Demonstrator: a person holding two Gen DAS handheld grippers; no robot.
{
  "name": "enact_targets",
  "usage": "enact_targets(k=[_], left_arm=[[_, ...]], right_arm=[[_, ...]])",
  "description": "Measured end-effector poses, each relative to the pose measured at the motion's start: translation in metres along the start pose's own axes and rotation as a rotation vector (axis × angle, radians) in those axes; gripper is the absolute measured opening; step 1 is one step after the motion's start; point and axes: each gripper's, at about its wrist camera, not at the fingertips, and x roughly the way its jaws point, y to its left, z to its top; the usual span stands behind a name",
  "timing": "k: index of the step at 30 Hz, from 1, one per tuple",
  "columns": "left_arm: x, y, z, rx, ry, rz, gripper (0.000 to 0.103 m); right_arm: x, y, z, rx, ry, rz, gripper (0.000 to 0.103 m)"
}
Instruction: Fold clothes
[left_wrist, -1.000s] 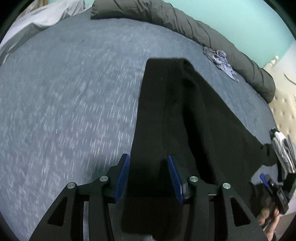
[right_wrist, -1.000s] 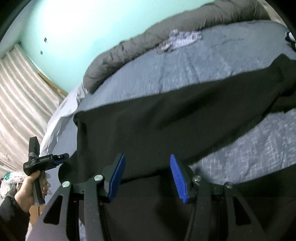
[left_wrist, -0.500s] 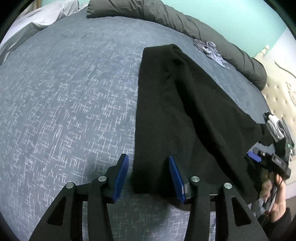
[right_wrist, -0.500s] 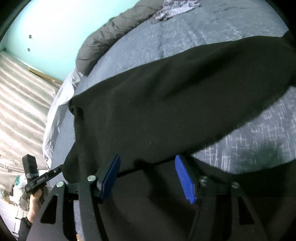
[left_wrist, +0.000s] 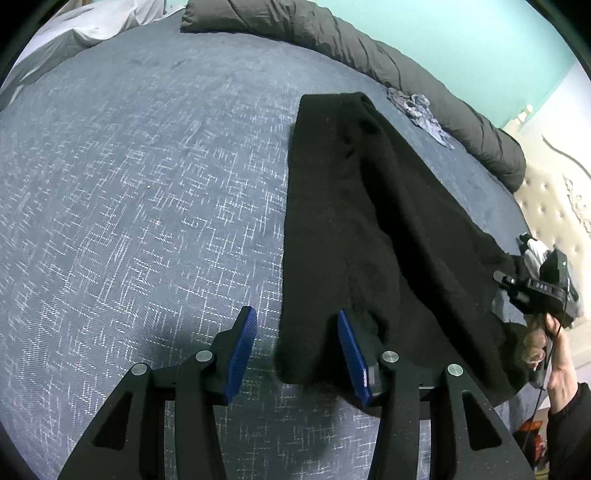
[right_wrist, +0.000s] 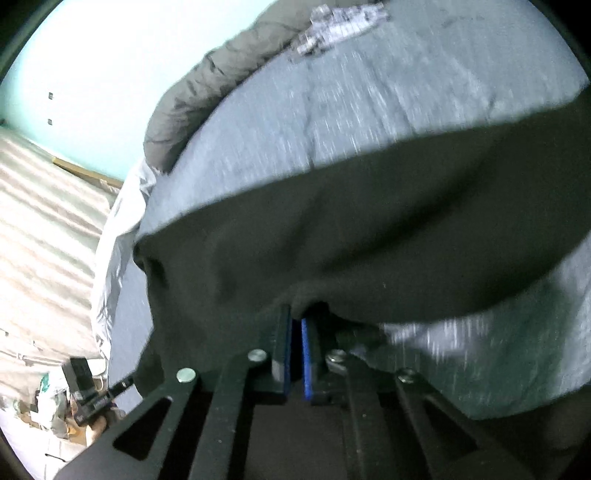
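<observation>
A long black garment (left_wrist: 351, 221) lies stretched over the blue-grey bed (left_wrist: 147, 184), running from near me toward the far side. My left gripper (left_wrist: 295, 317) is open just above the garment's near end. The cloth's corner lies under and between the blue pads (left_wrist: 242, 347), which do not press on it. In the right wrist view, my right gripper (right_wrist: 297, 317) is shut on a bunched edge of the black garment (right_wrist: 369, 229), lifting it a little. From the left wrist view the right gripper (left_wrist: 535, 288) shows at the far right, held in a hand.
A rolled dark grey duvet (left_wrist: 369, 48) lines the bed's far edge, with a small grey patterned cloth (left_wrist: 421, 110) beside it. A pale tufted headboard (left_wrist: 546, 206) stands at the right and a white sheet (left_wrist: 92, 26) at the far left. Curtains (right_wrist: 44, 221) hang beyond the bed.
My right gripper has closed on the garment's edge, where its jaws stood wide apart before. My left gripper has drawn back, so the garment's end now lies at its fingertips.
</observation>
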Motion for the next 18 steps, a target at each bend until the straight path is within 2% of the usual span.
enact_targets(k=[7,10,14,18], left_arm=[[-0.003,0.0,0.001,-0.007,-0.009,-0.02,0.05],[-0.002,0.001,0.0,-0.015,-0.005,-0.028,0.053],[0.001,0.003,-0.003,-0.033,0.001,-0.037,0.058],[0.003,0.001,-0.006,-0.044,0.007,-0.057,0.058]], right_arm=[[-0.015,0.01,0.06,-0.048,-0.121,-0.072,0.003],[-0.016,0.018,0.087,-0.1,-0.151,-0.144,0.003],[-0.006,0.02,0.101,-0.147,-0.136,-0.229,0.003],[0.007,0.009,0.089,-0.167,-0.057,-0.226,0.005]])
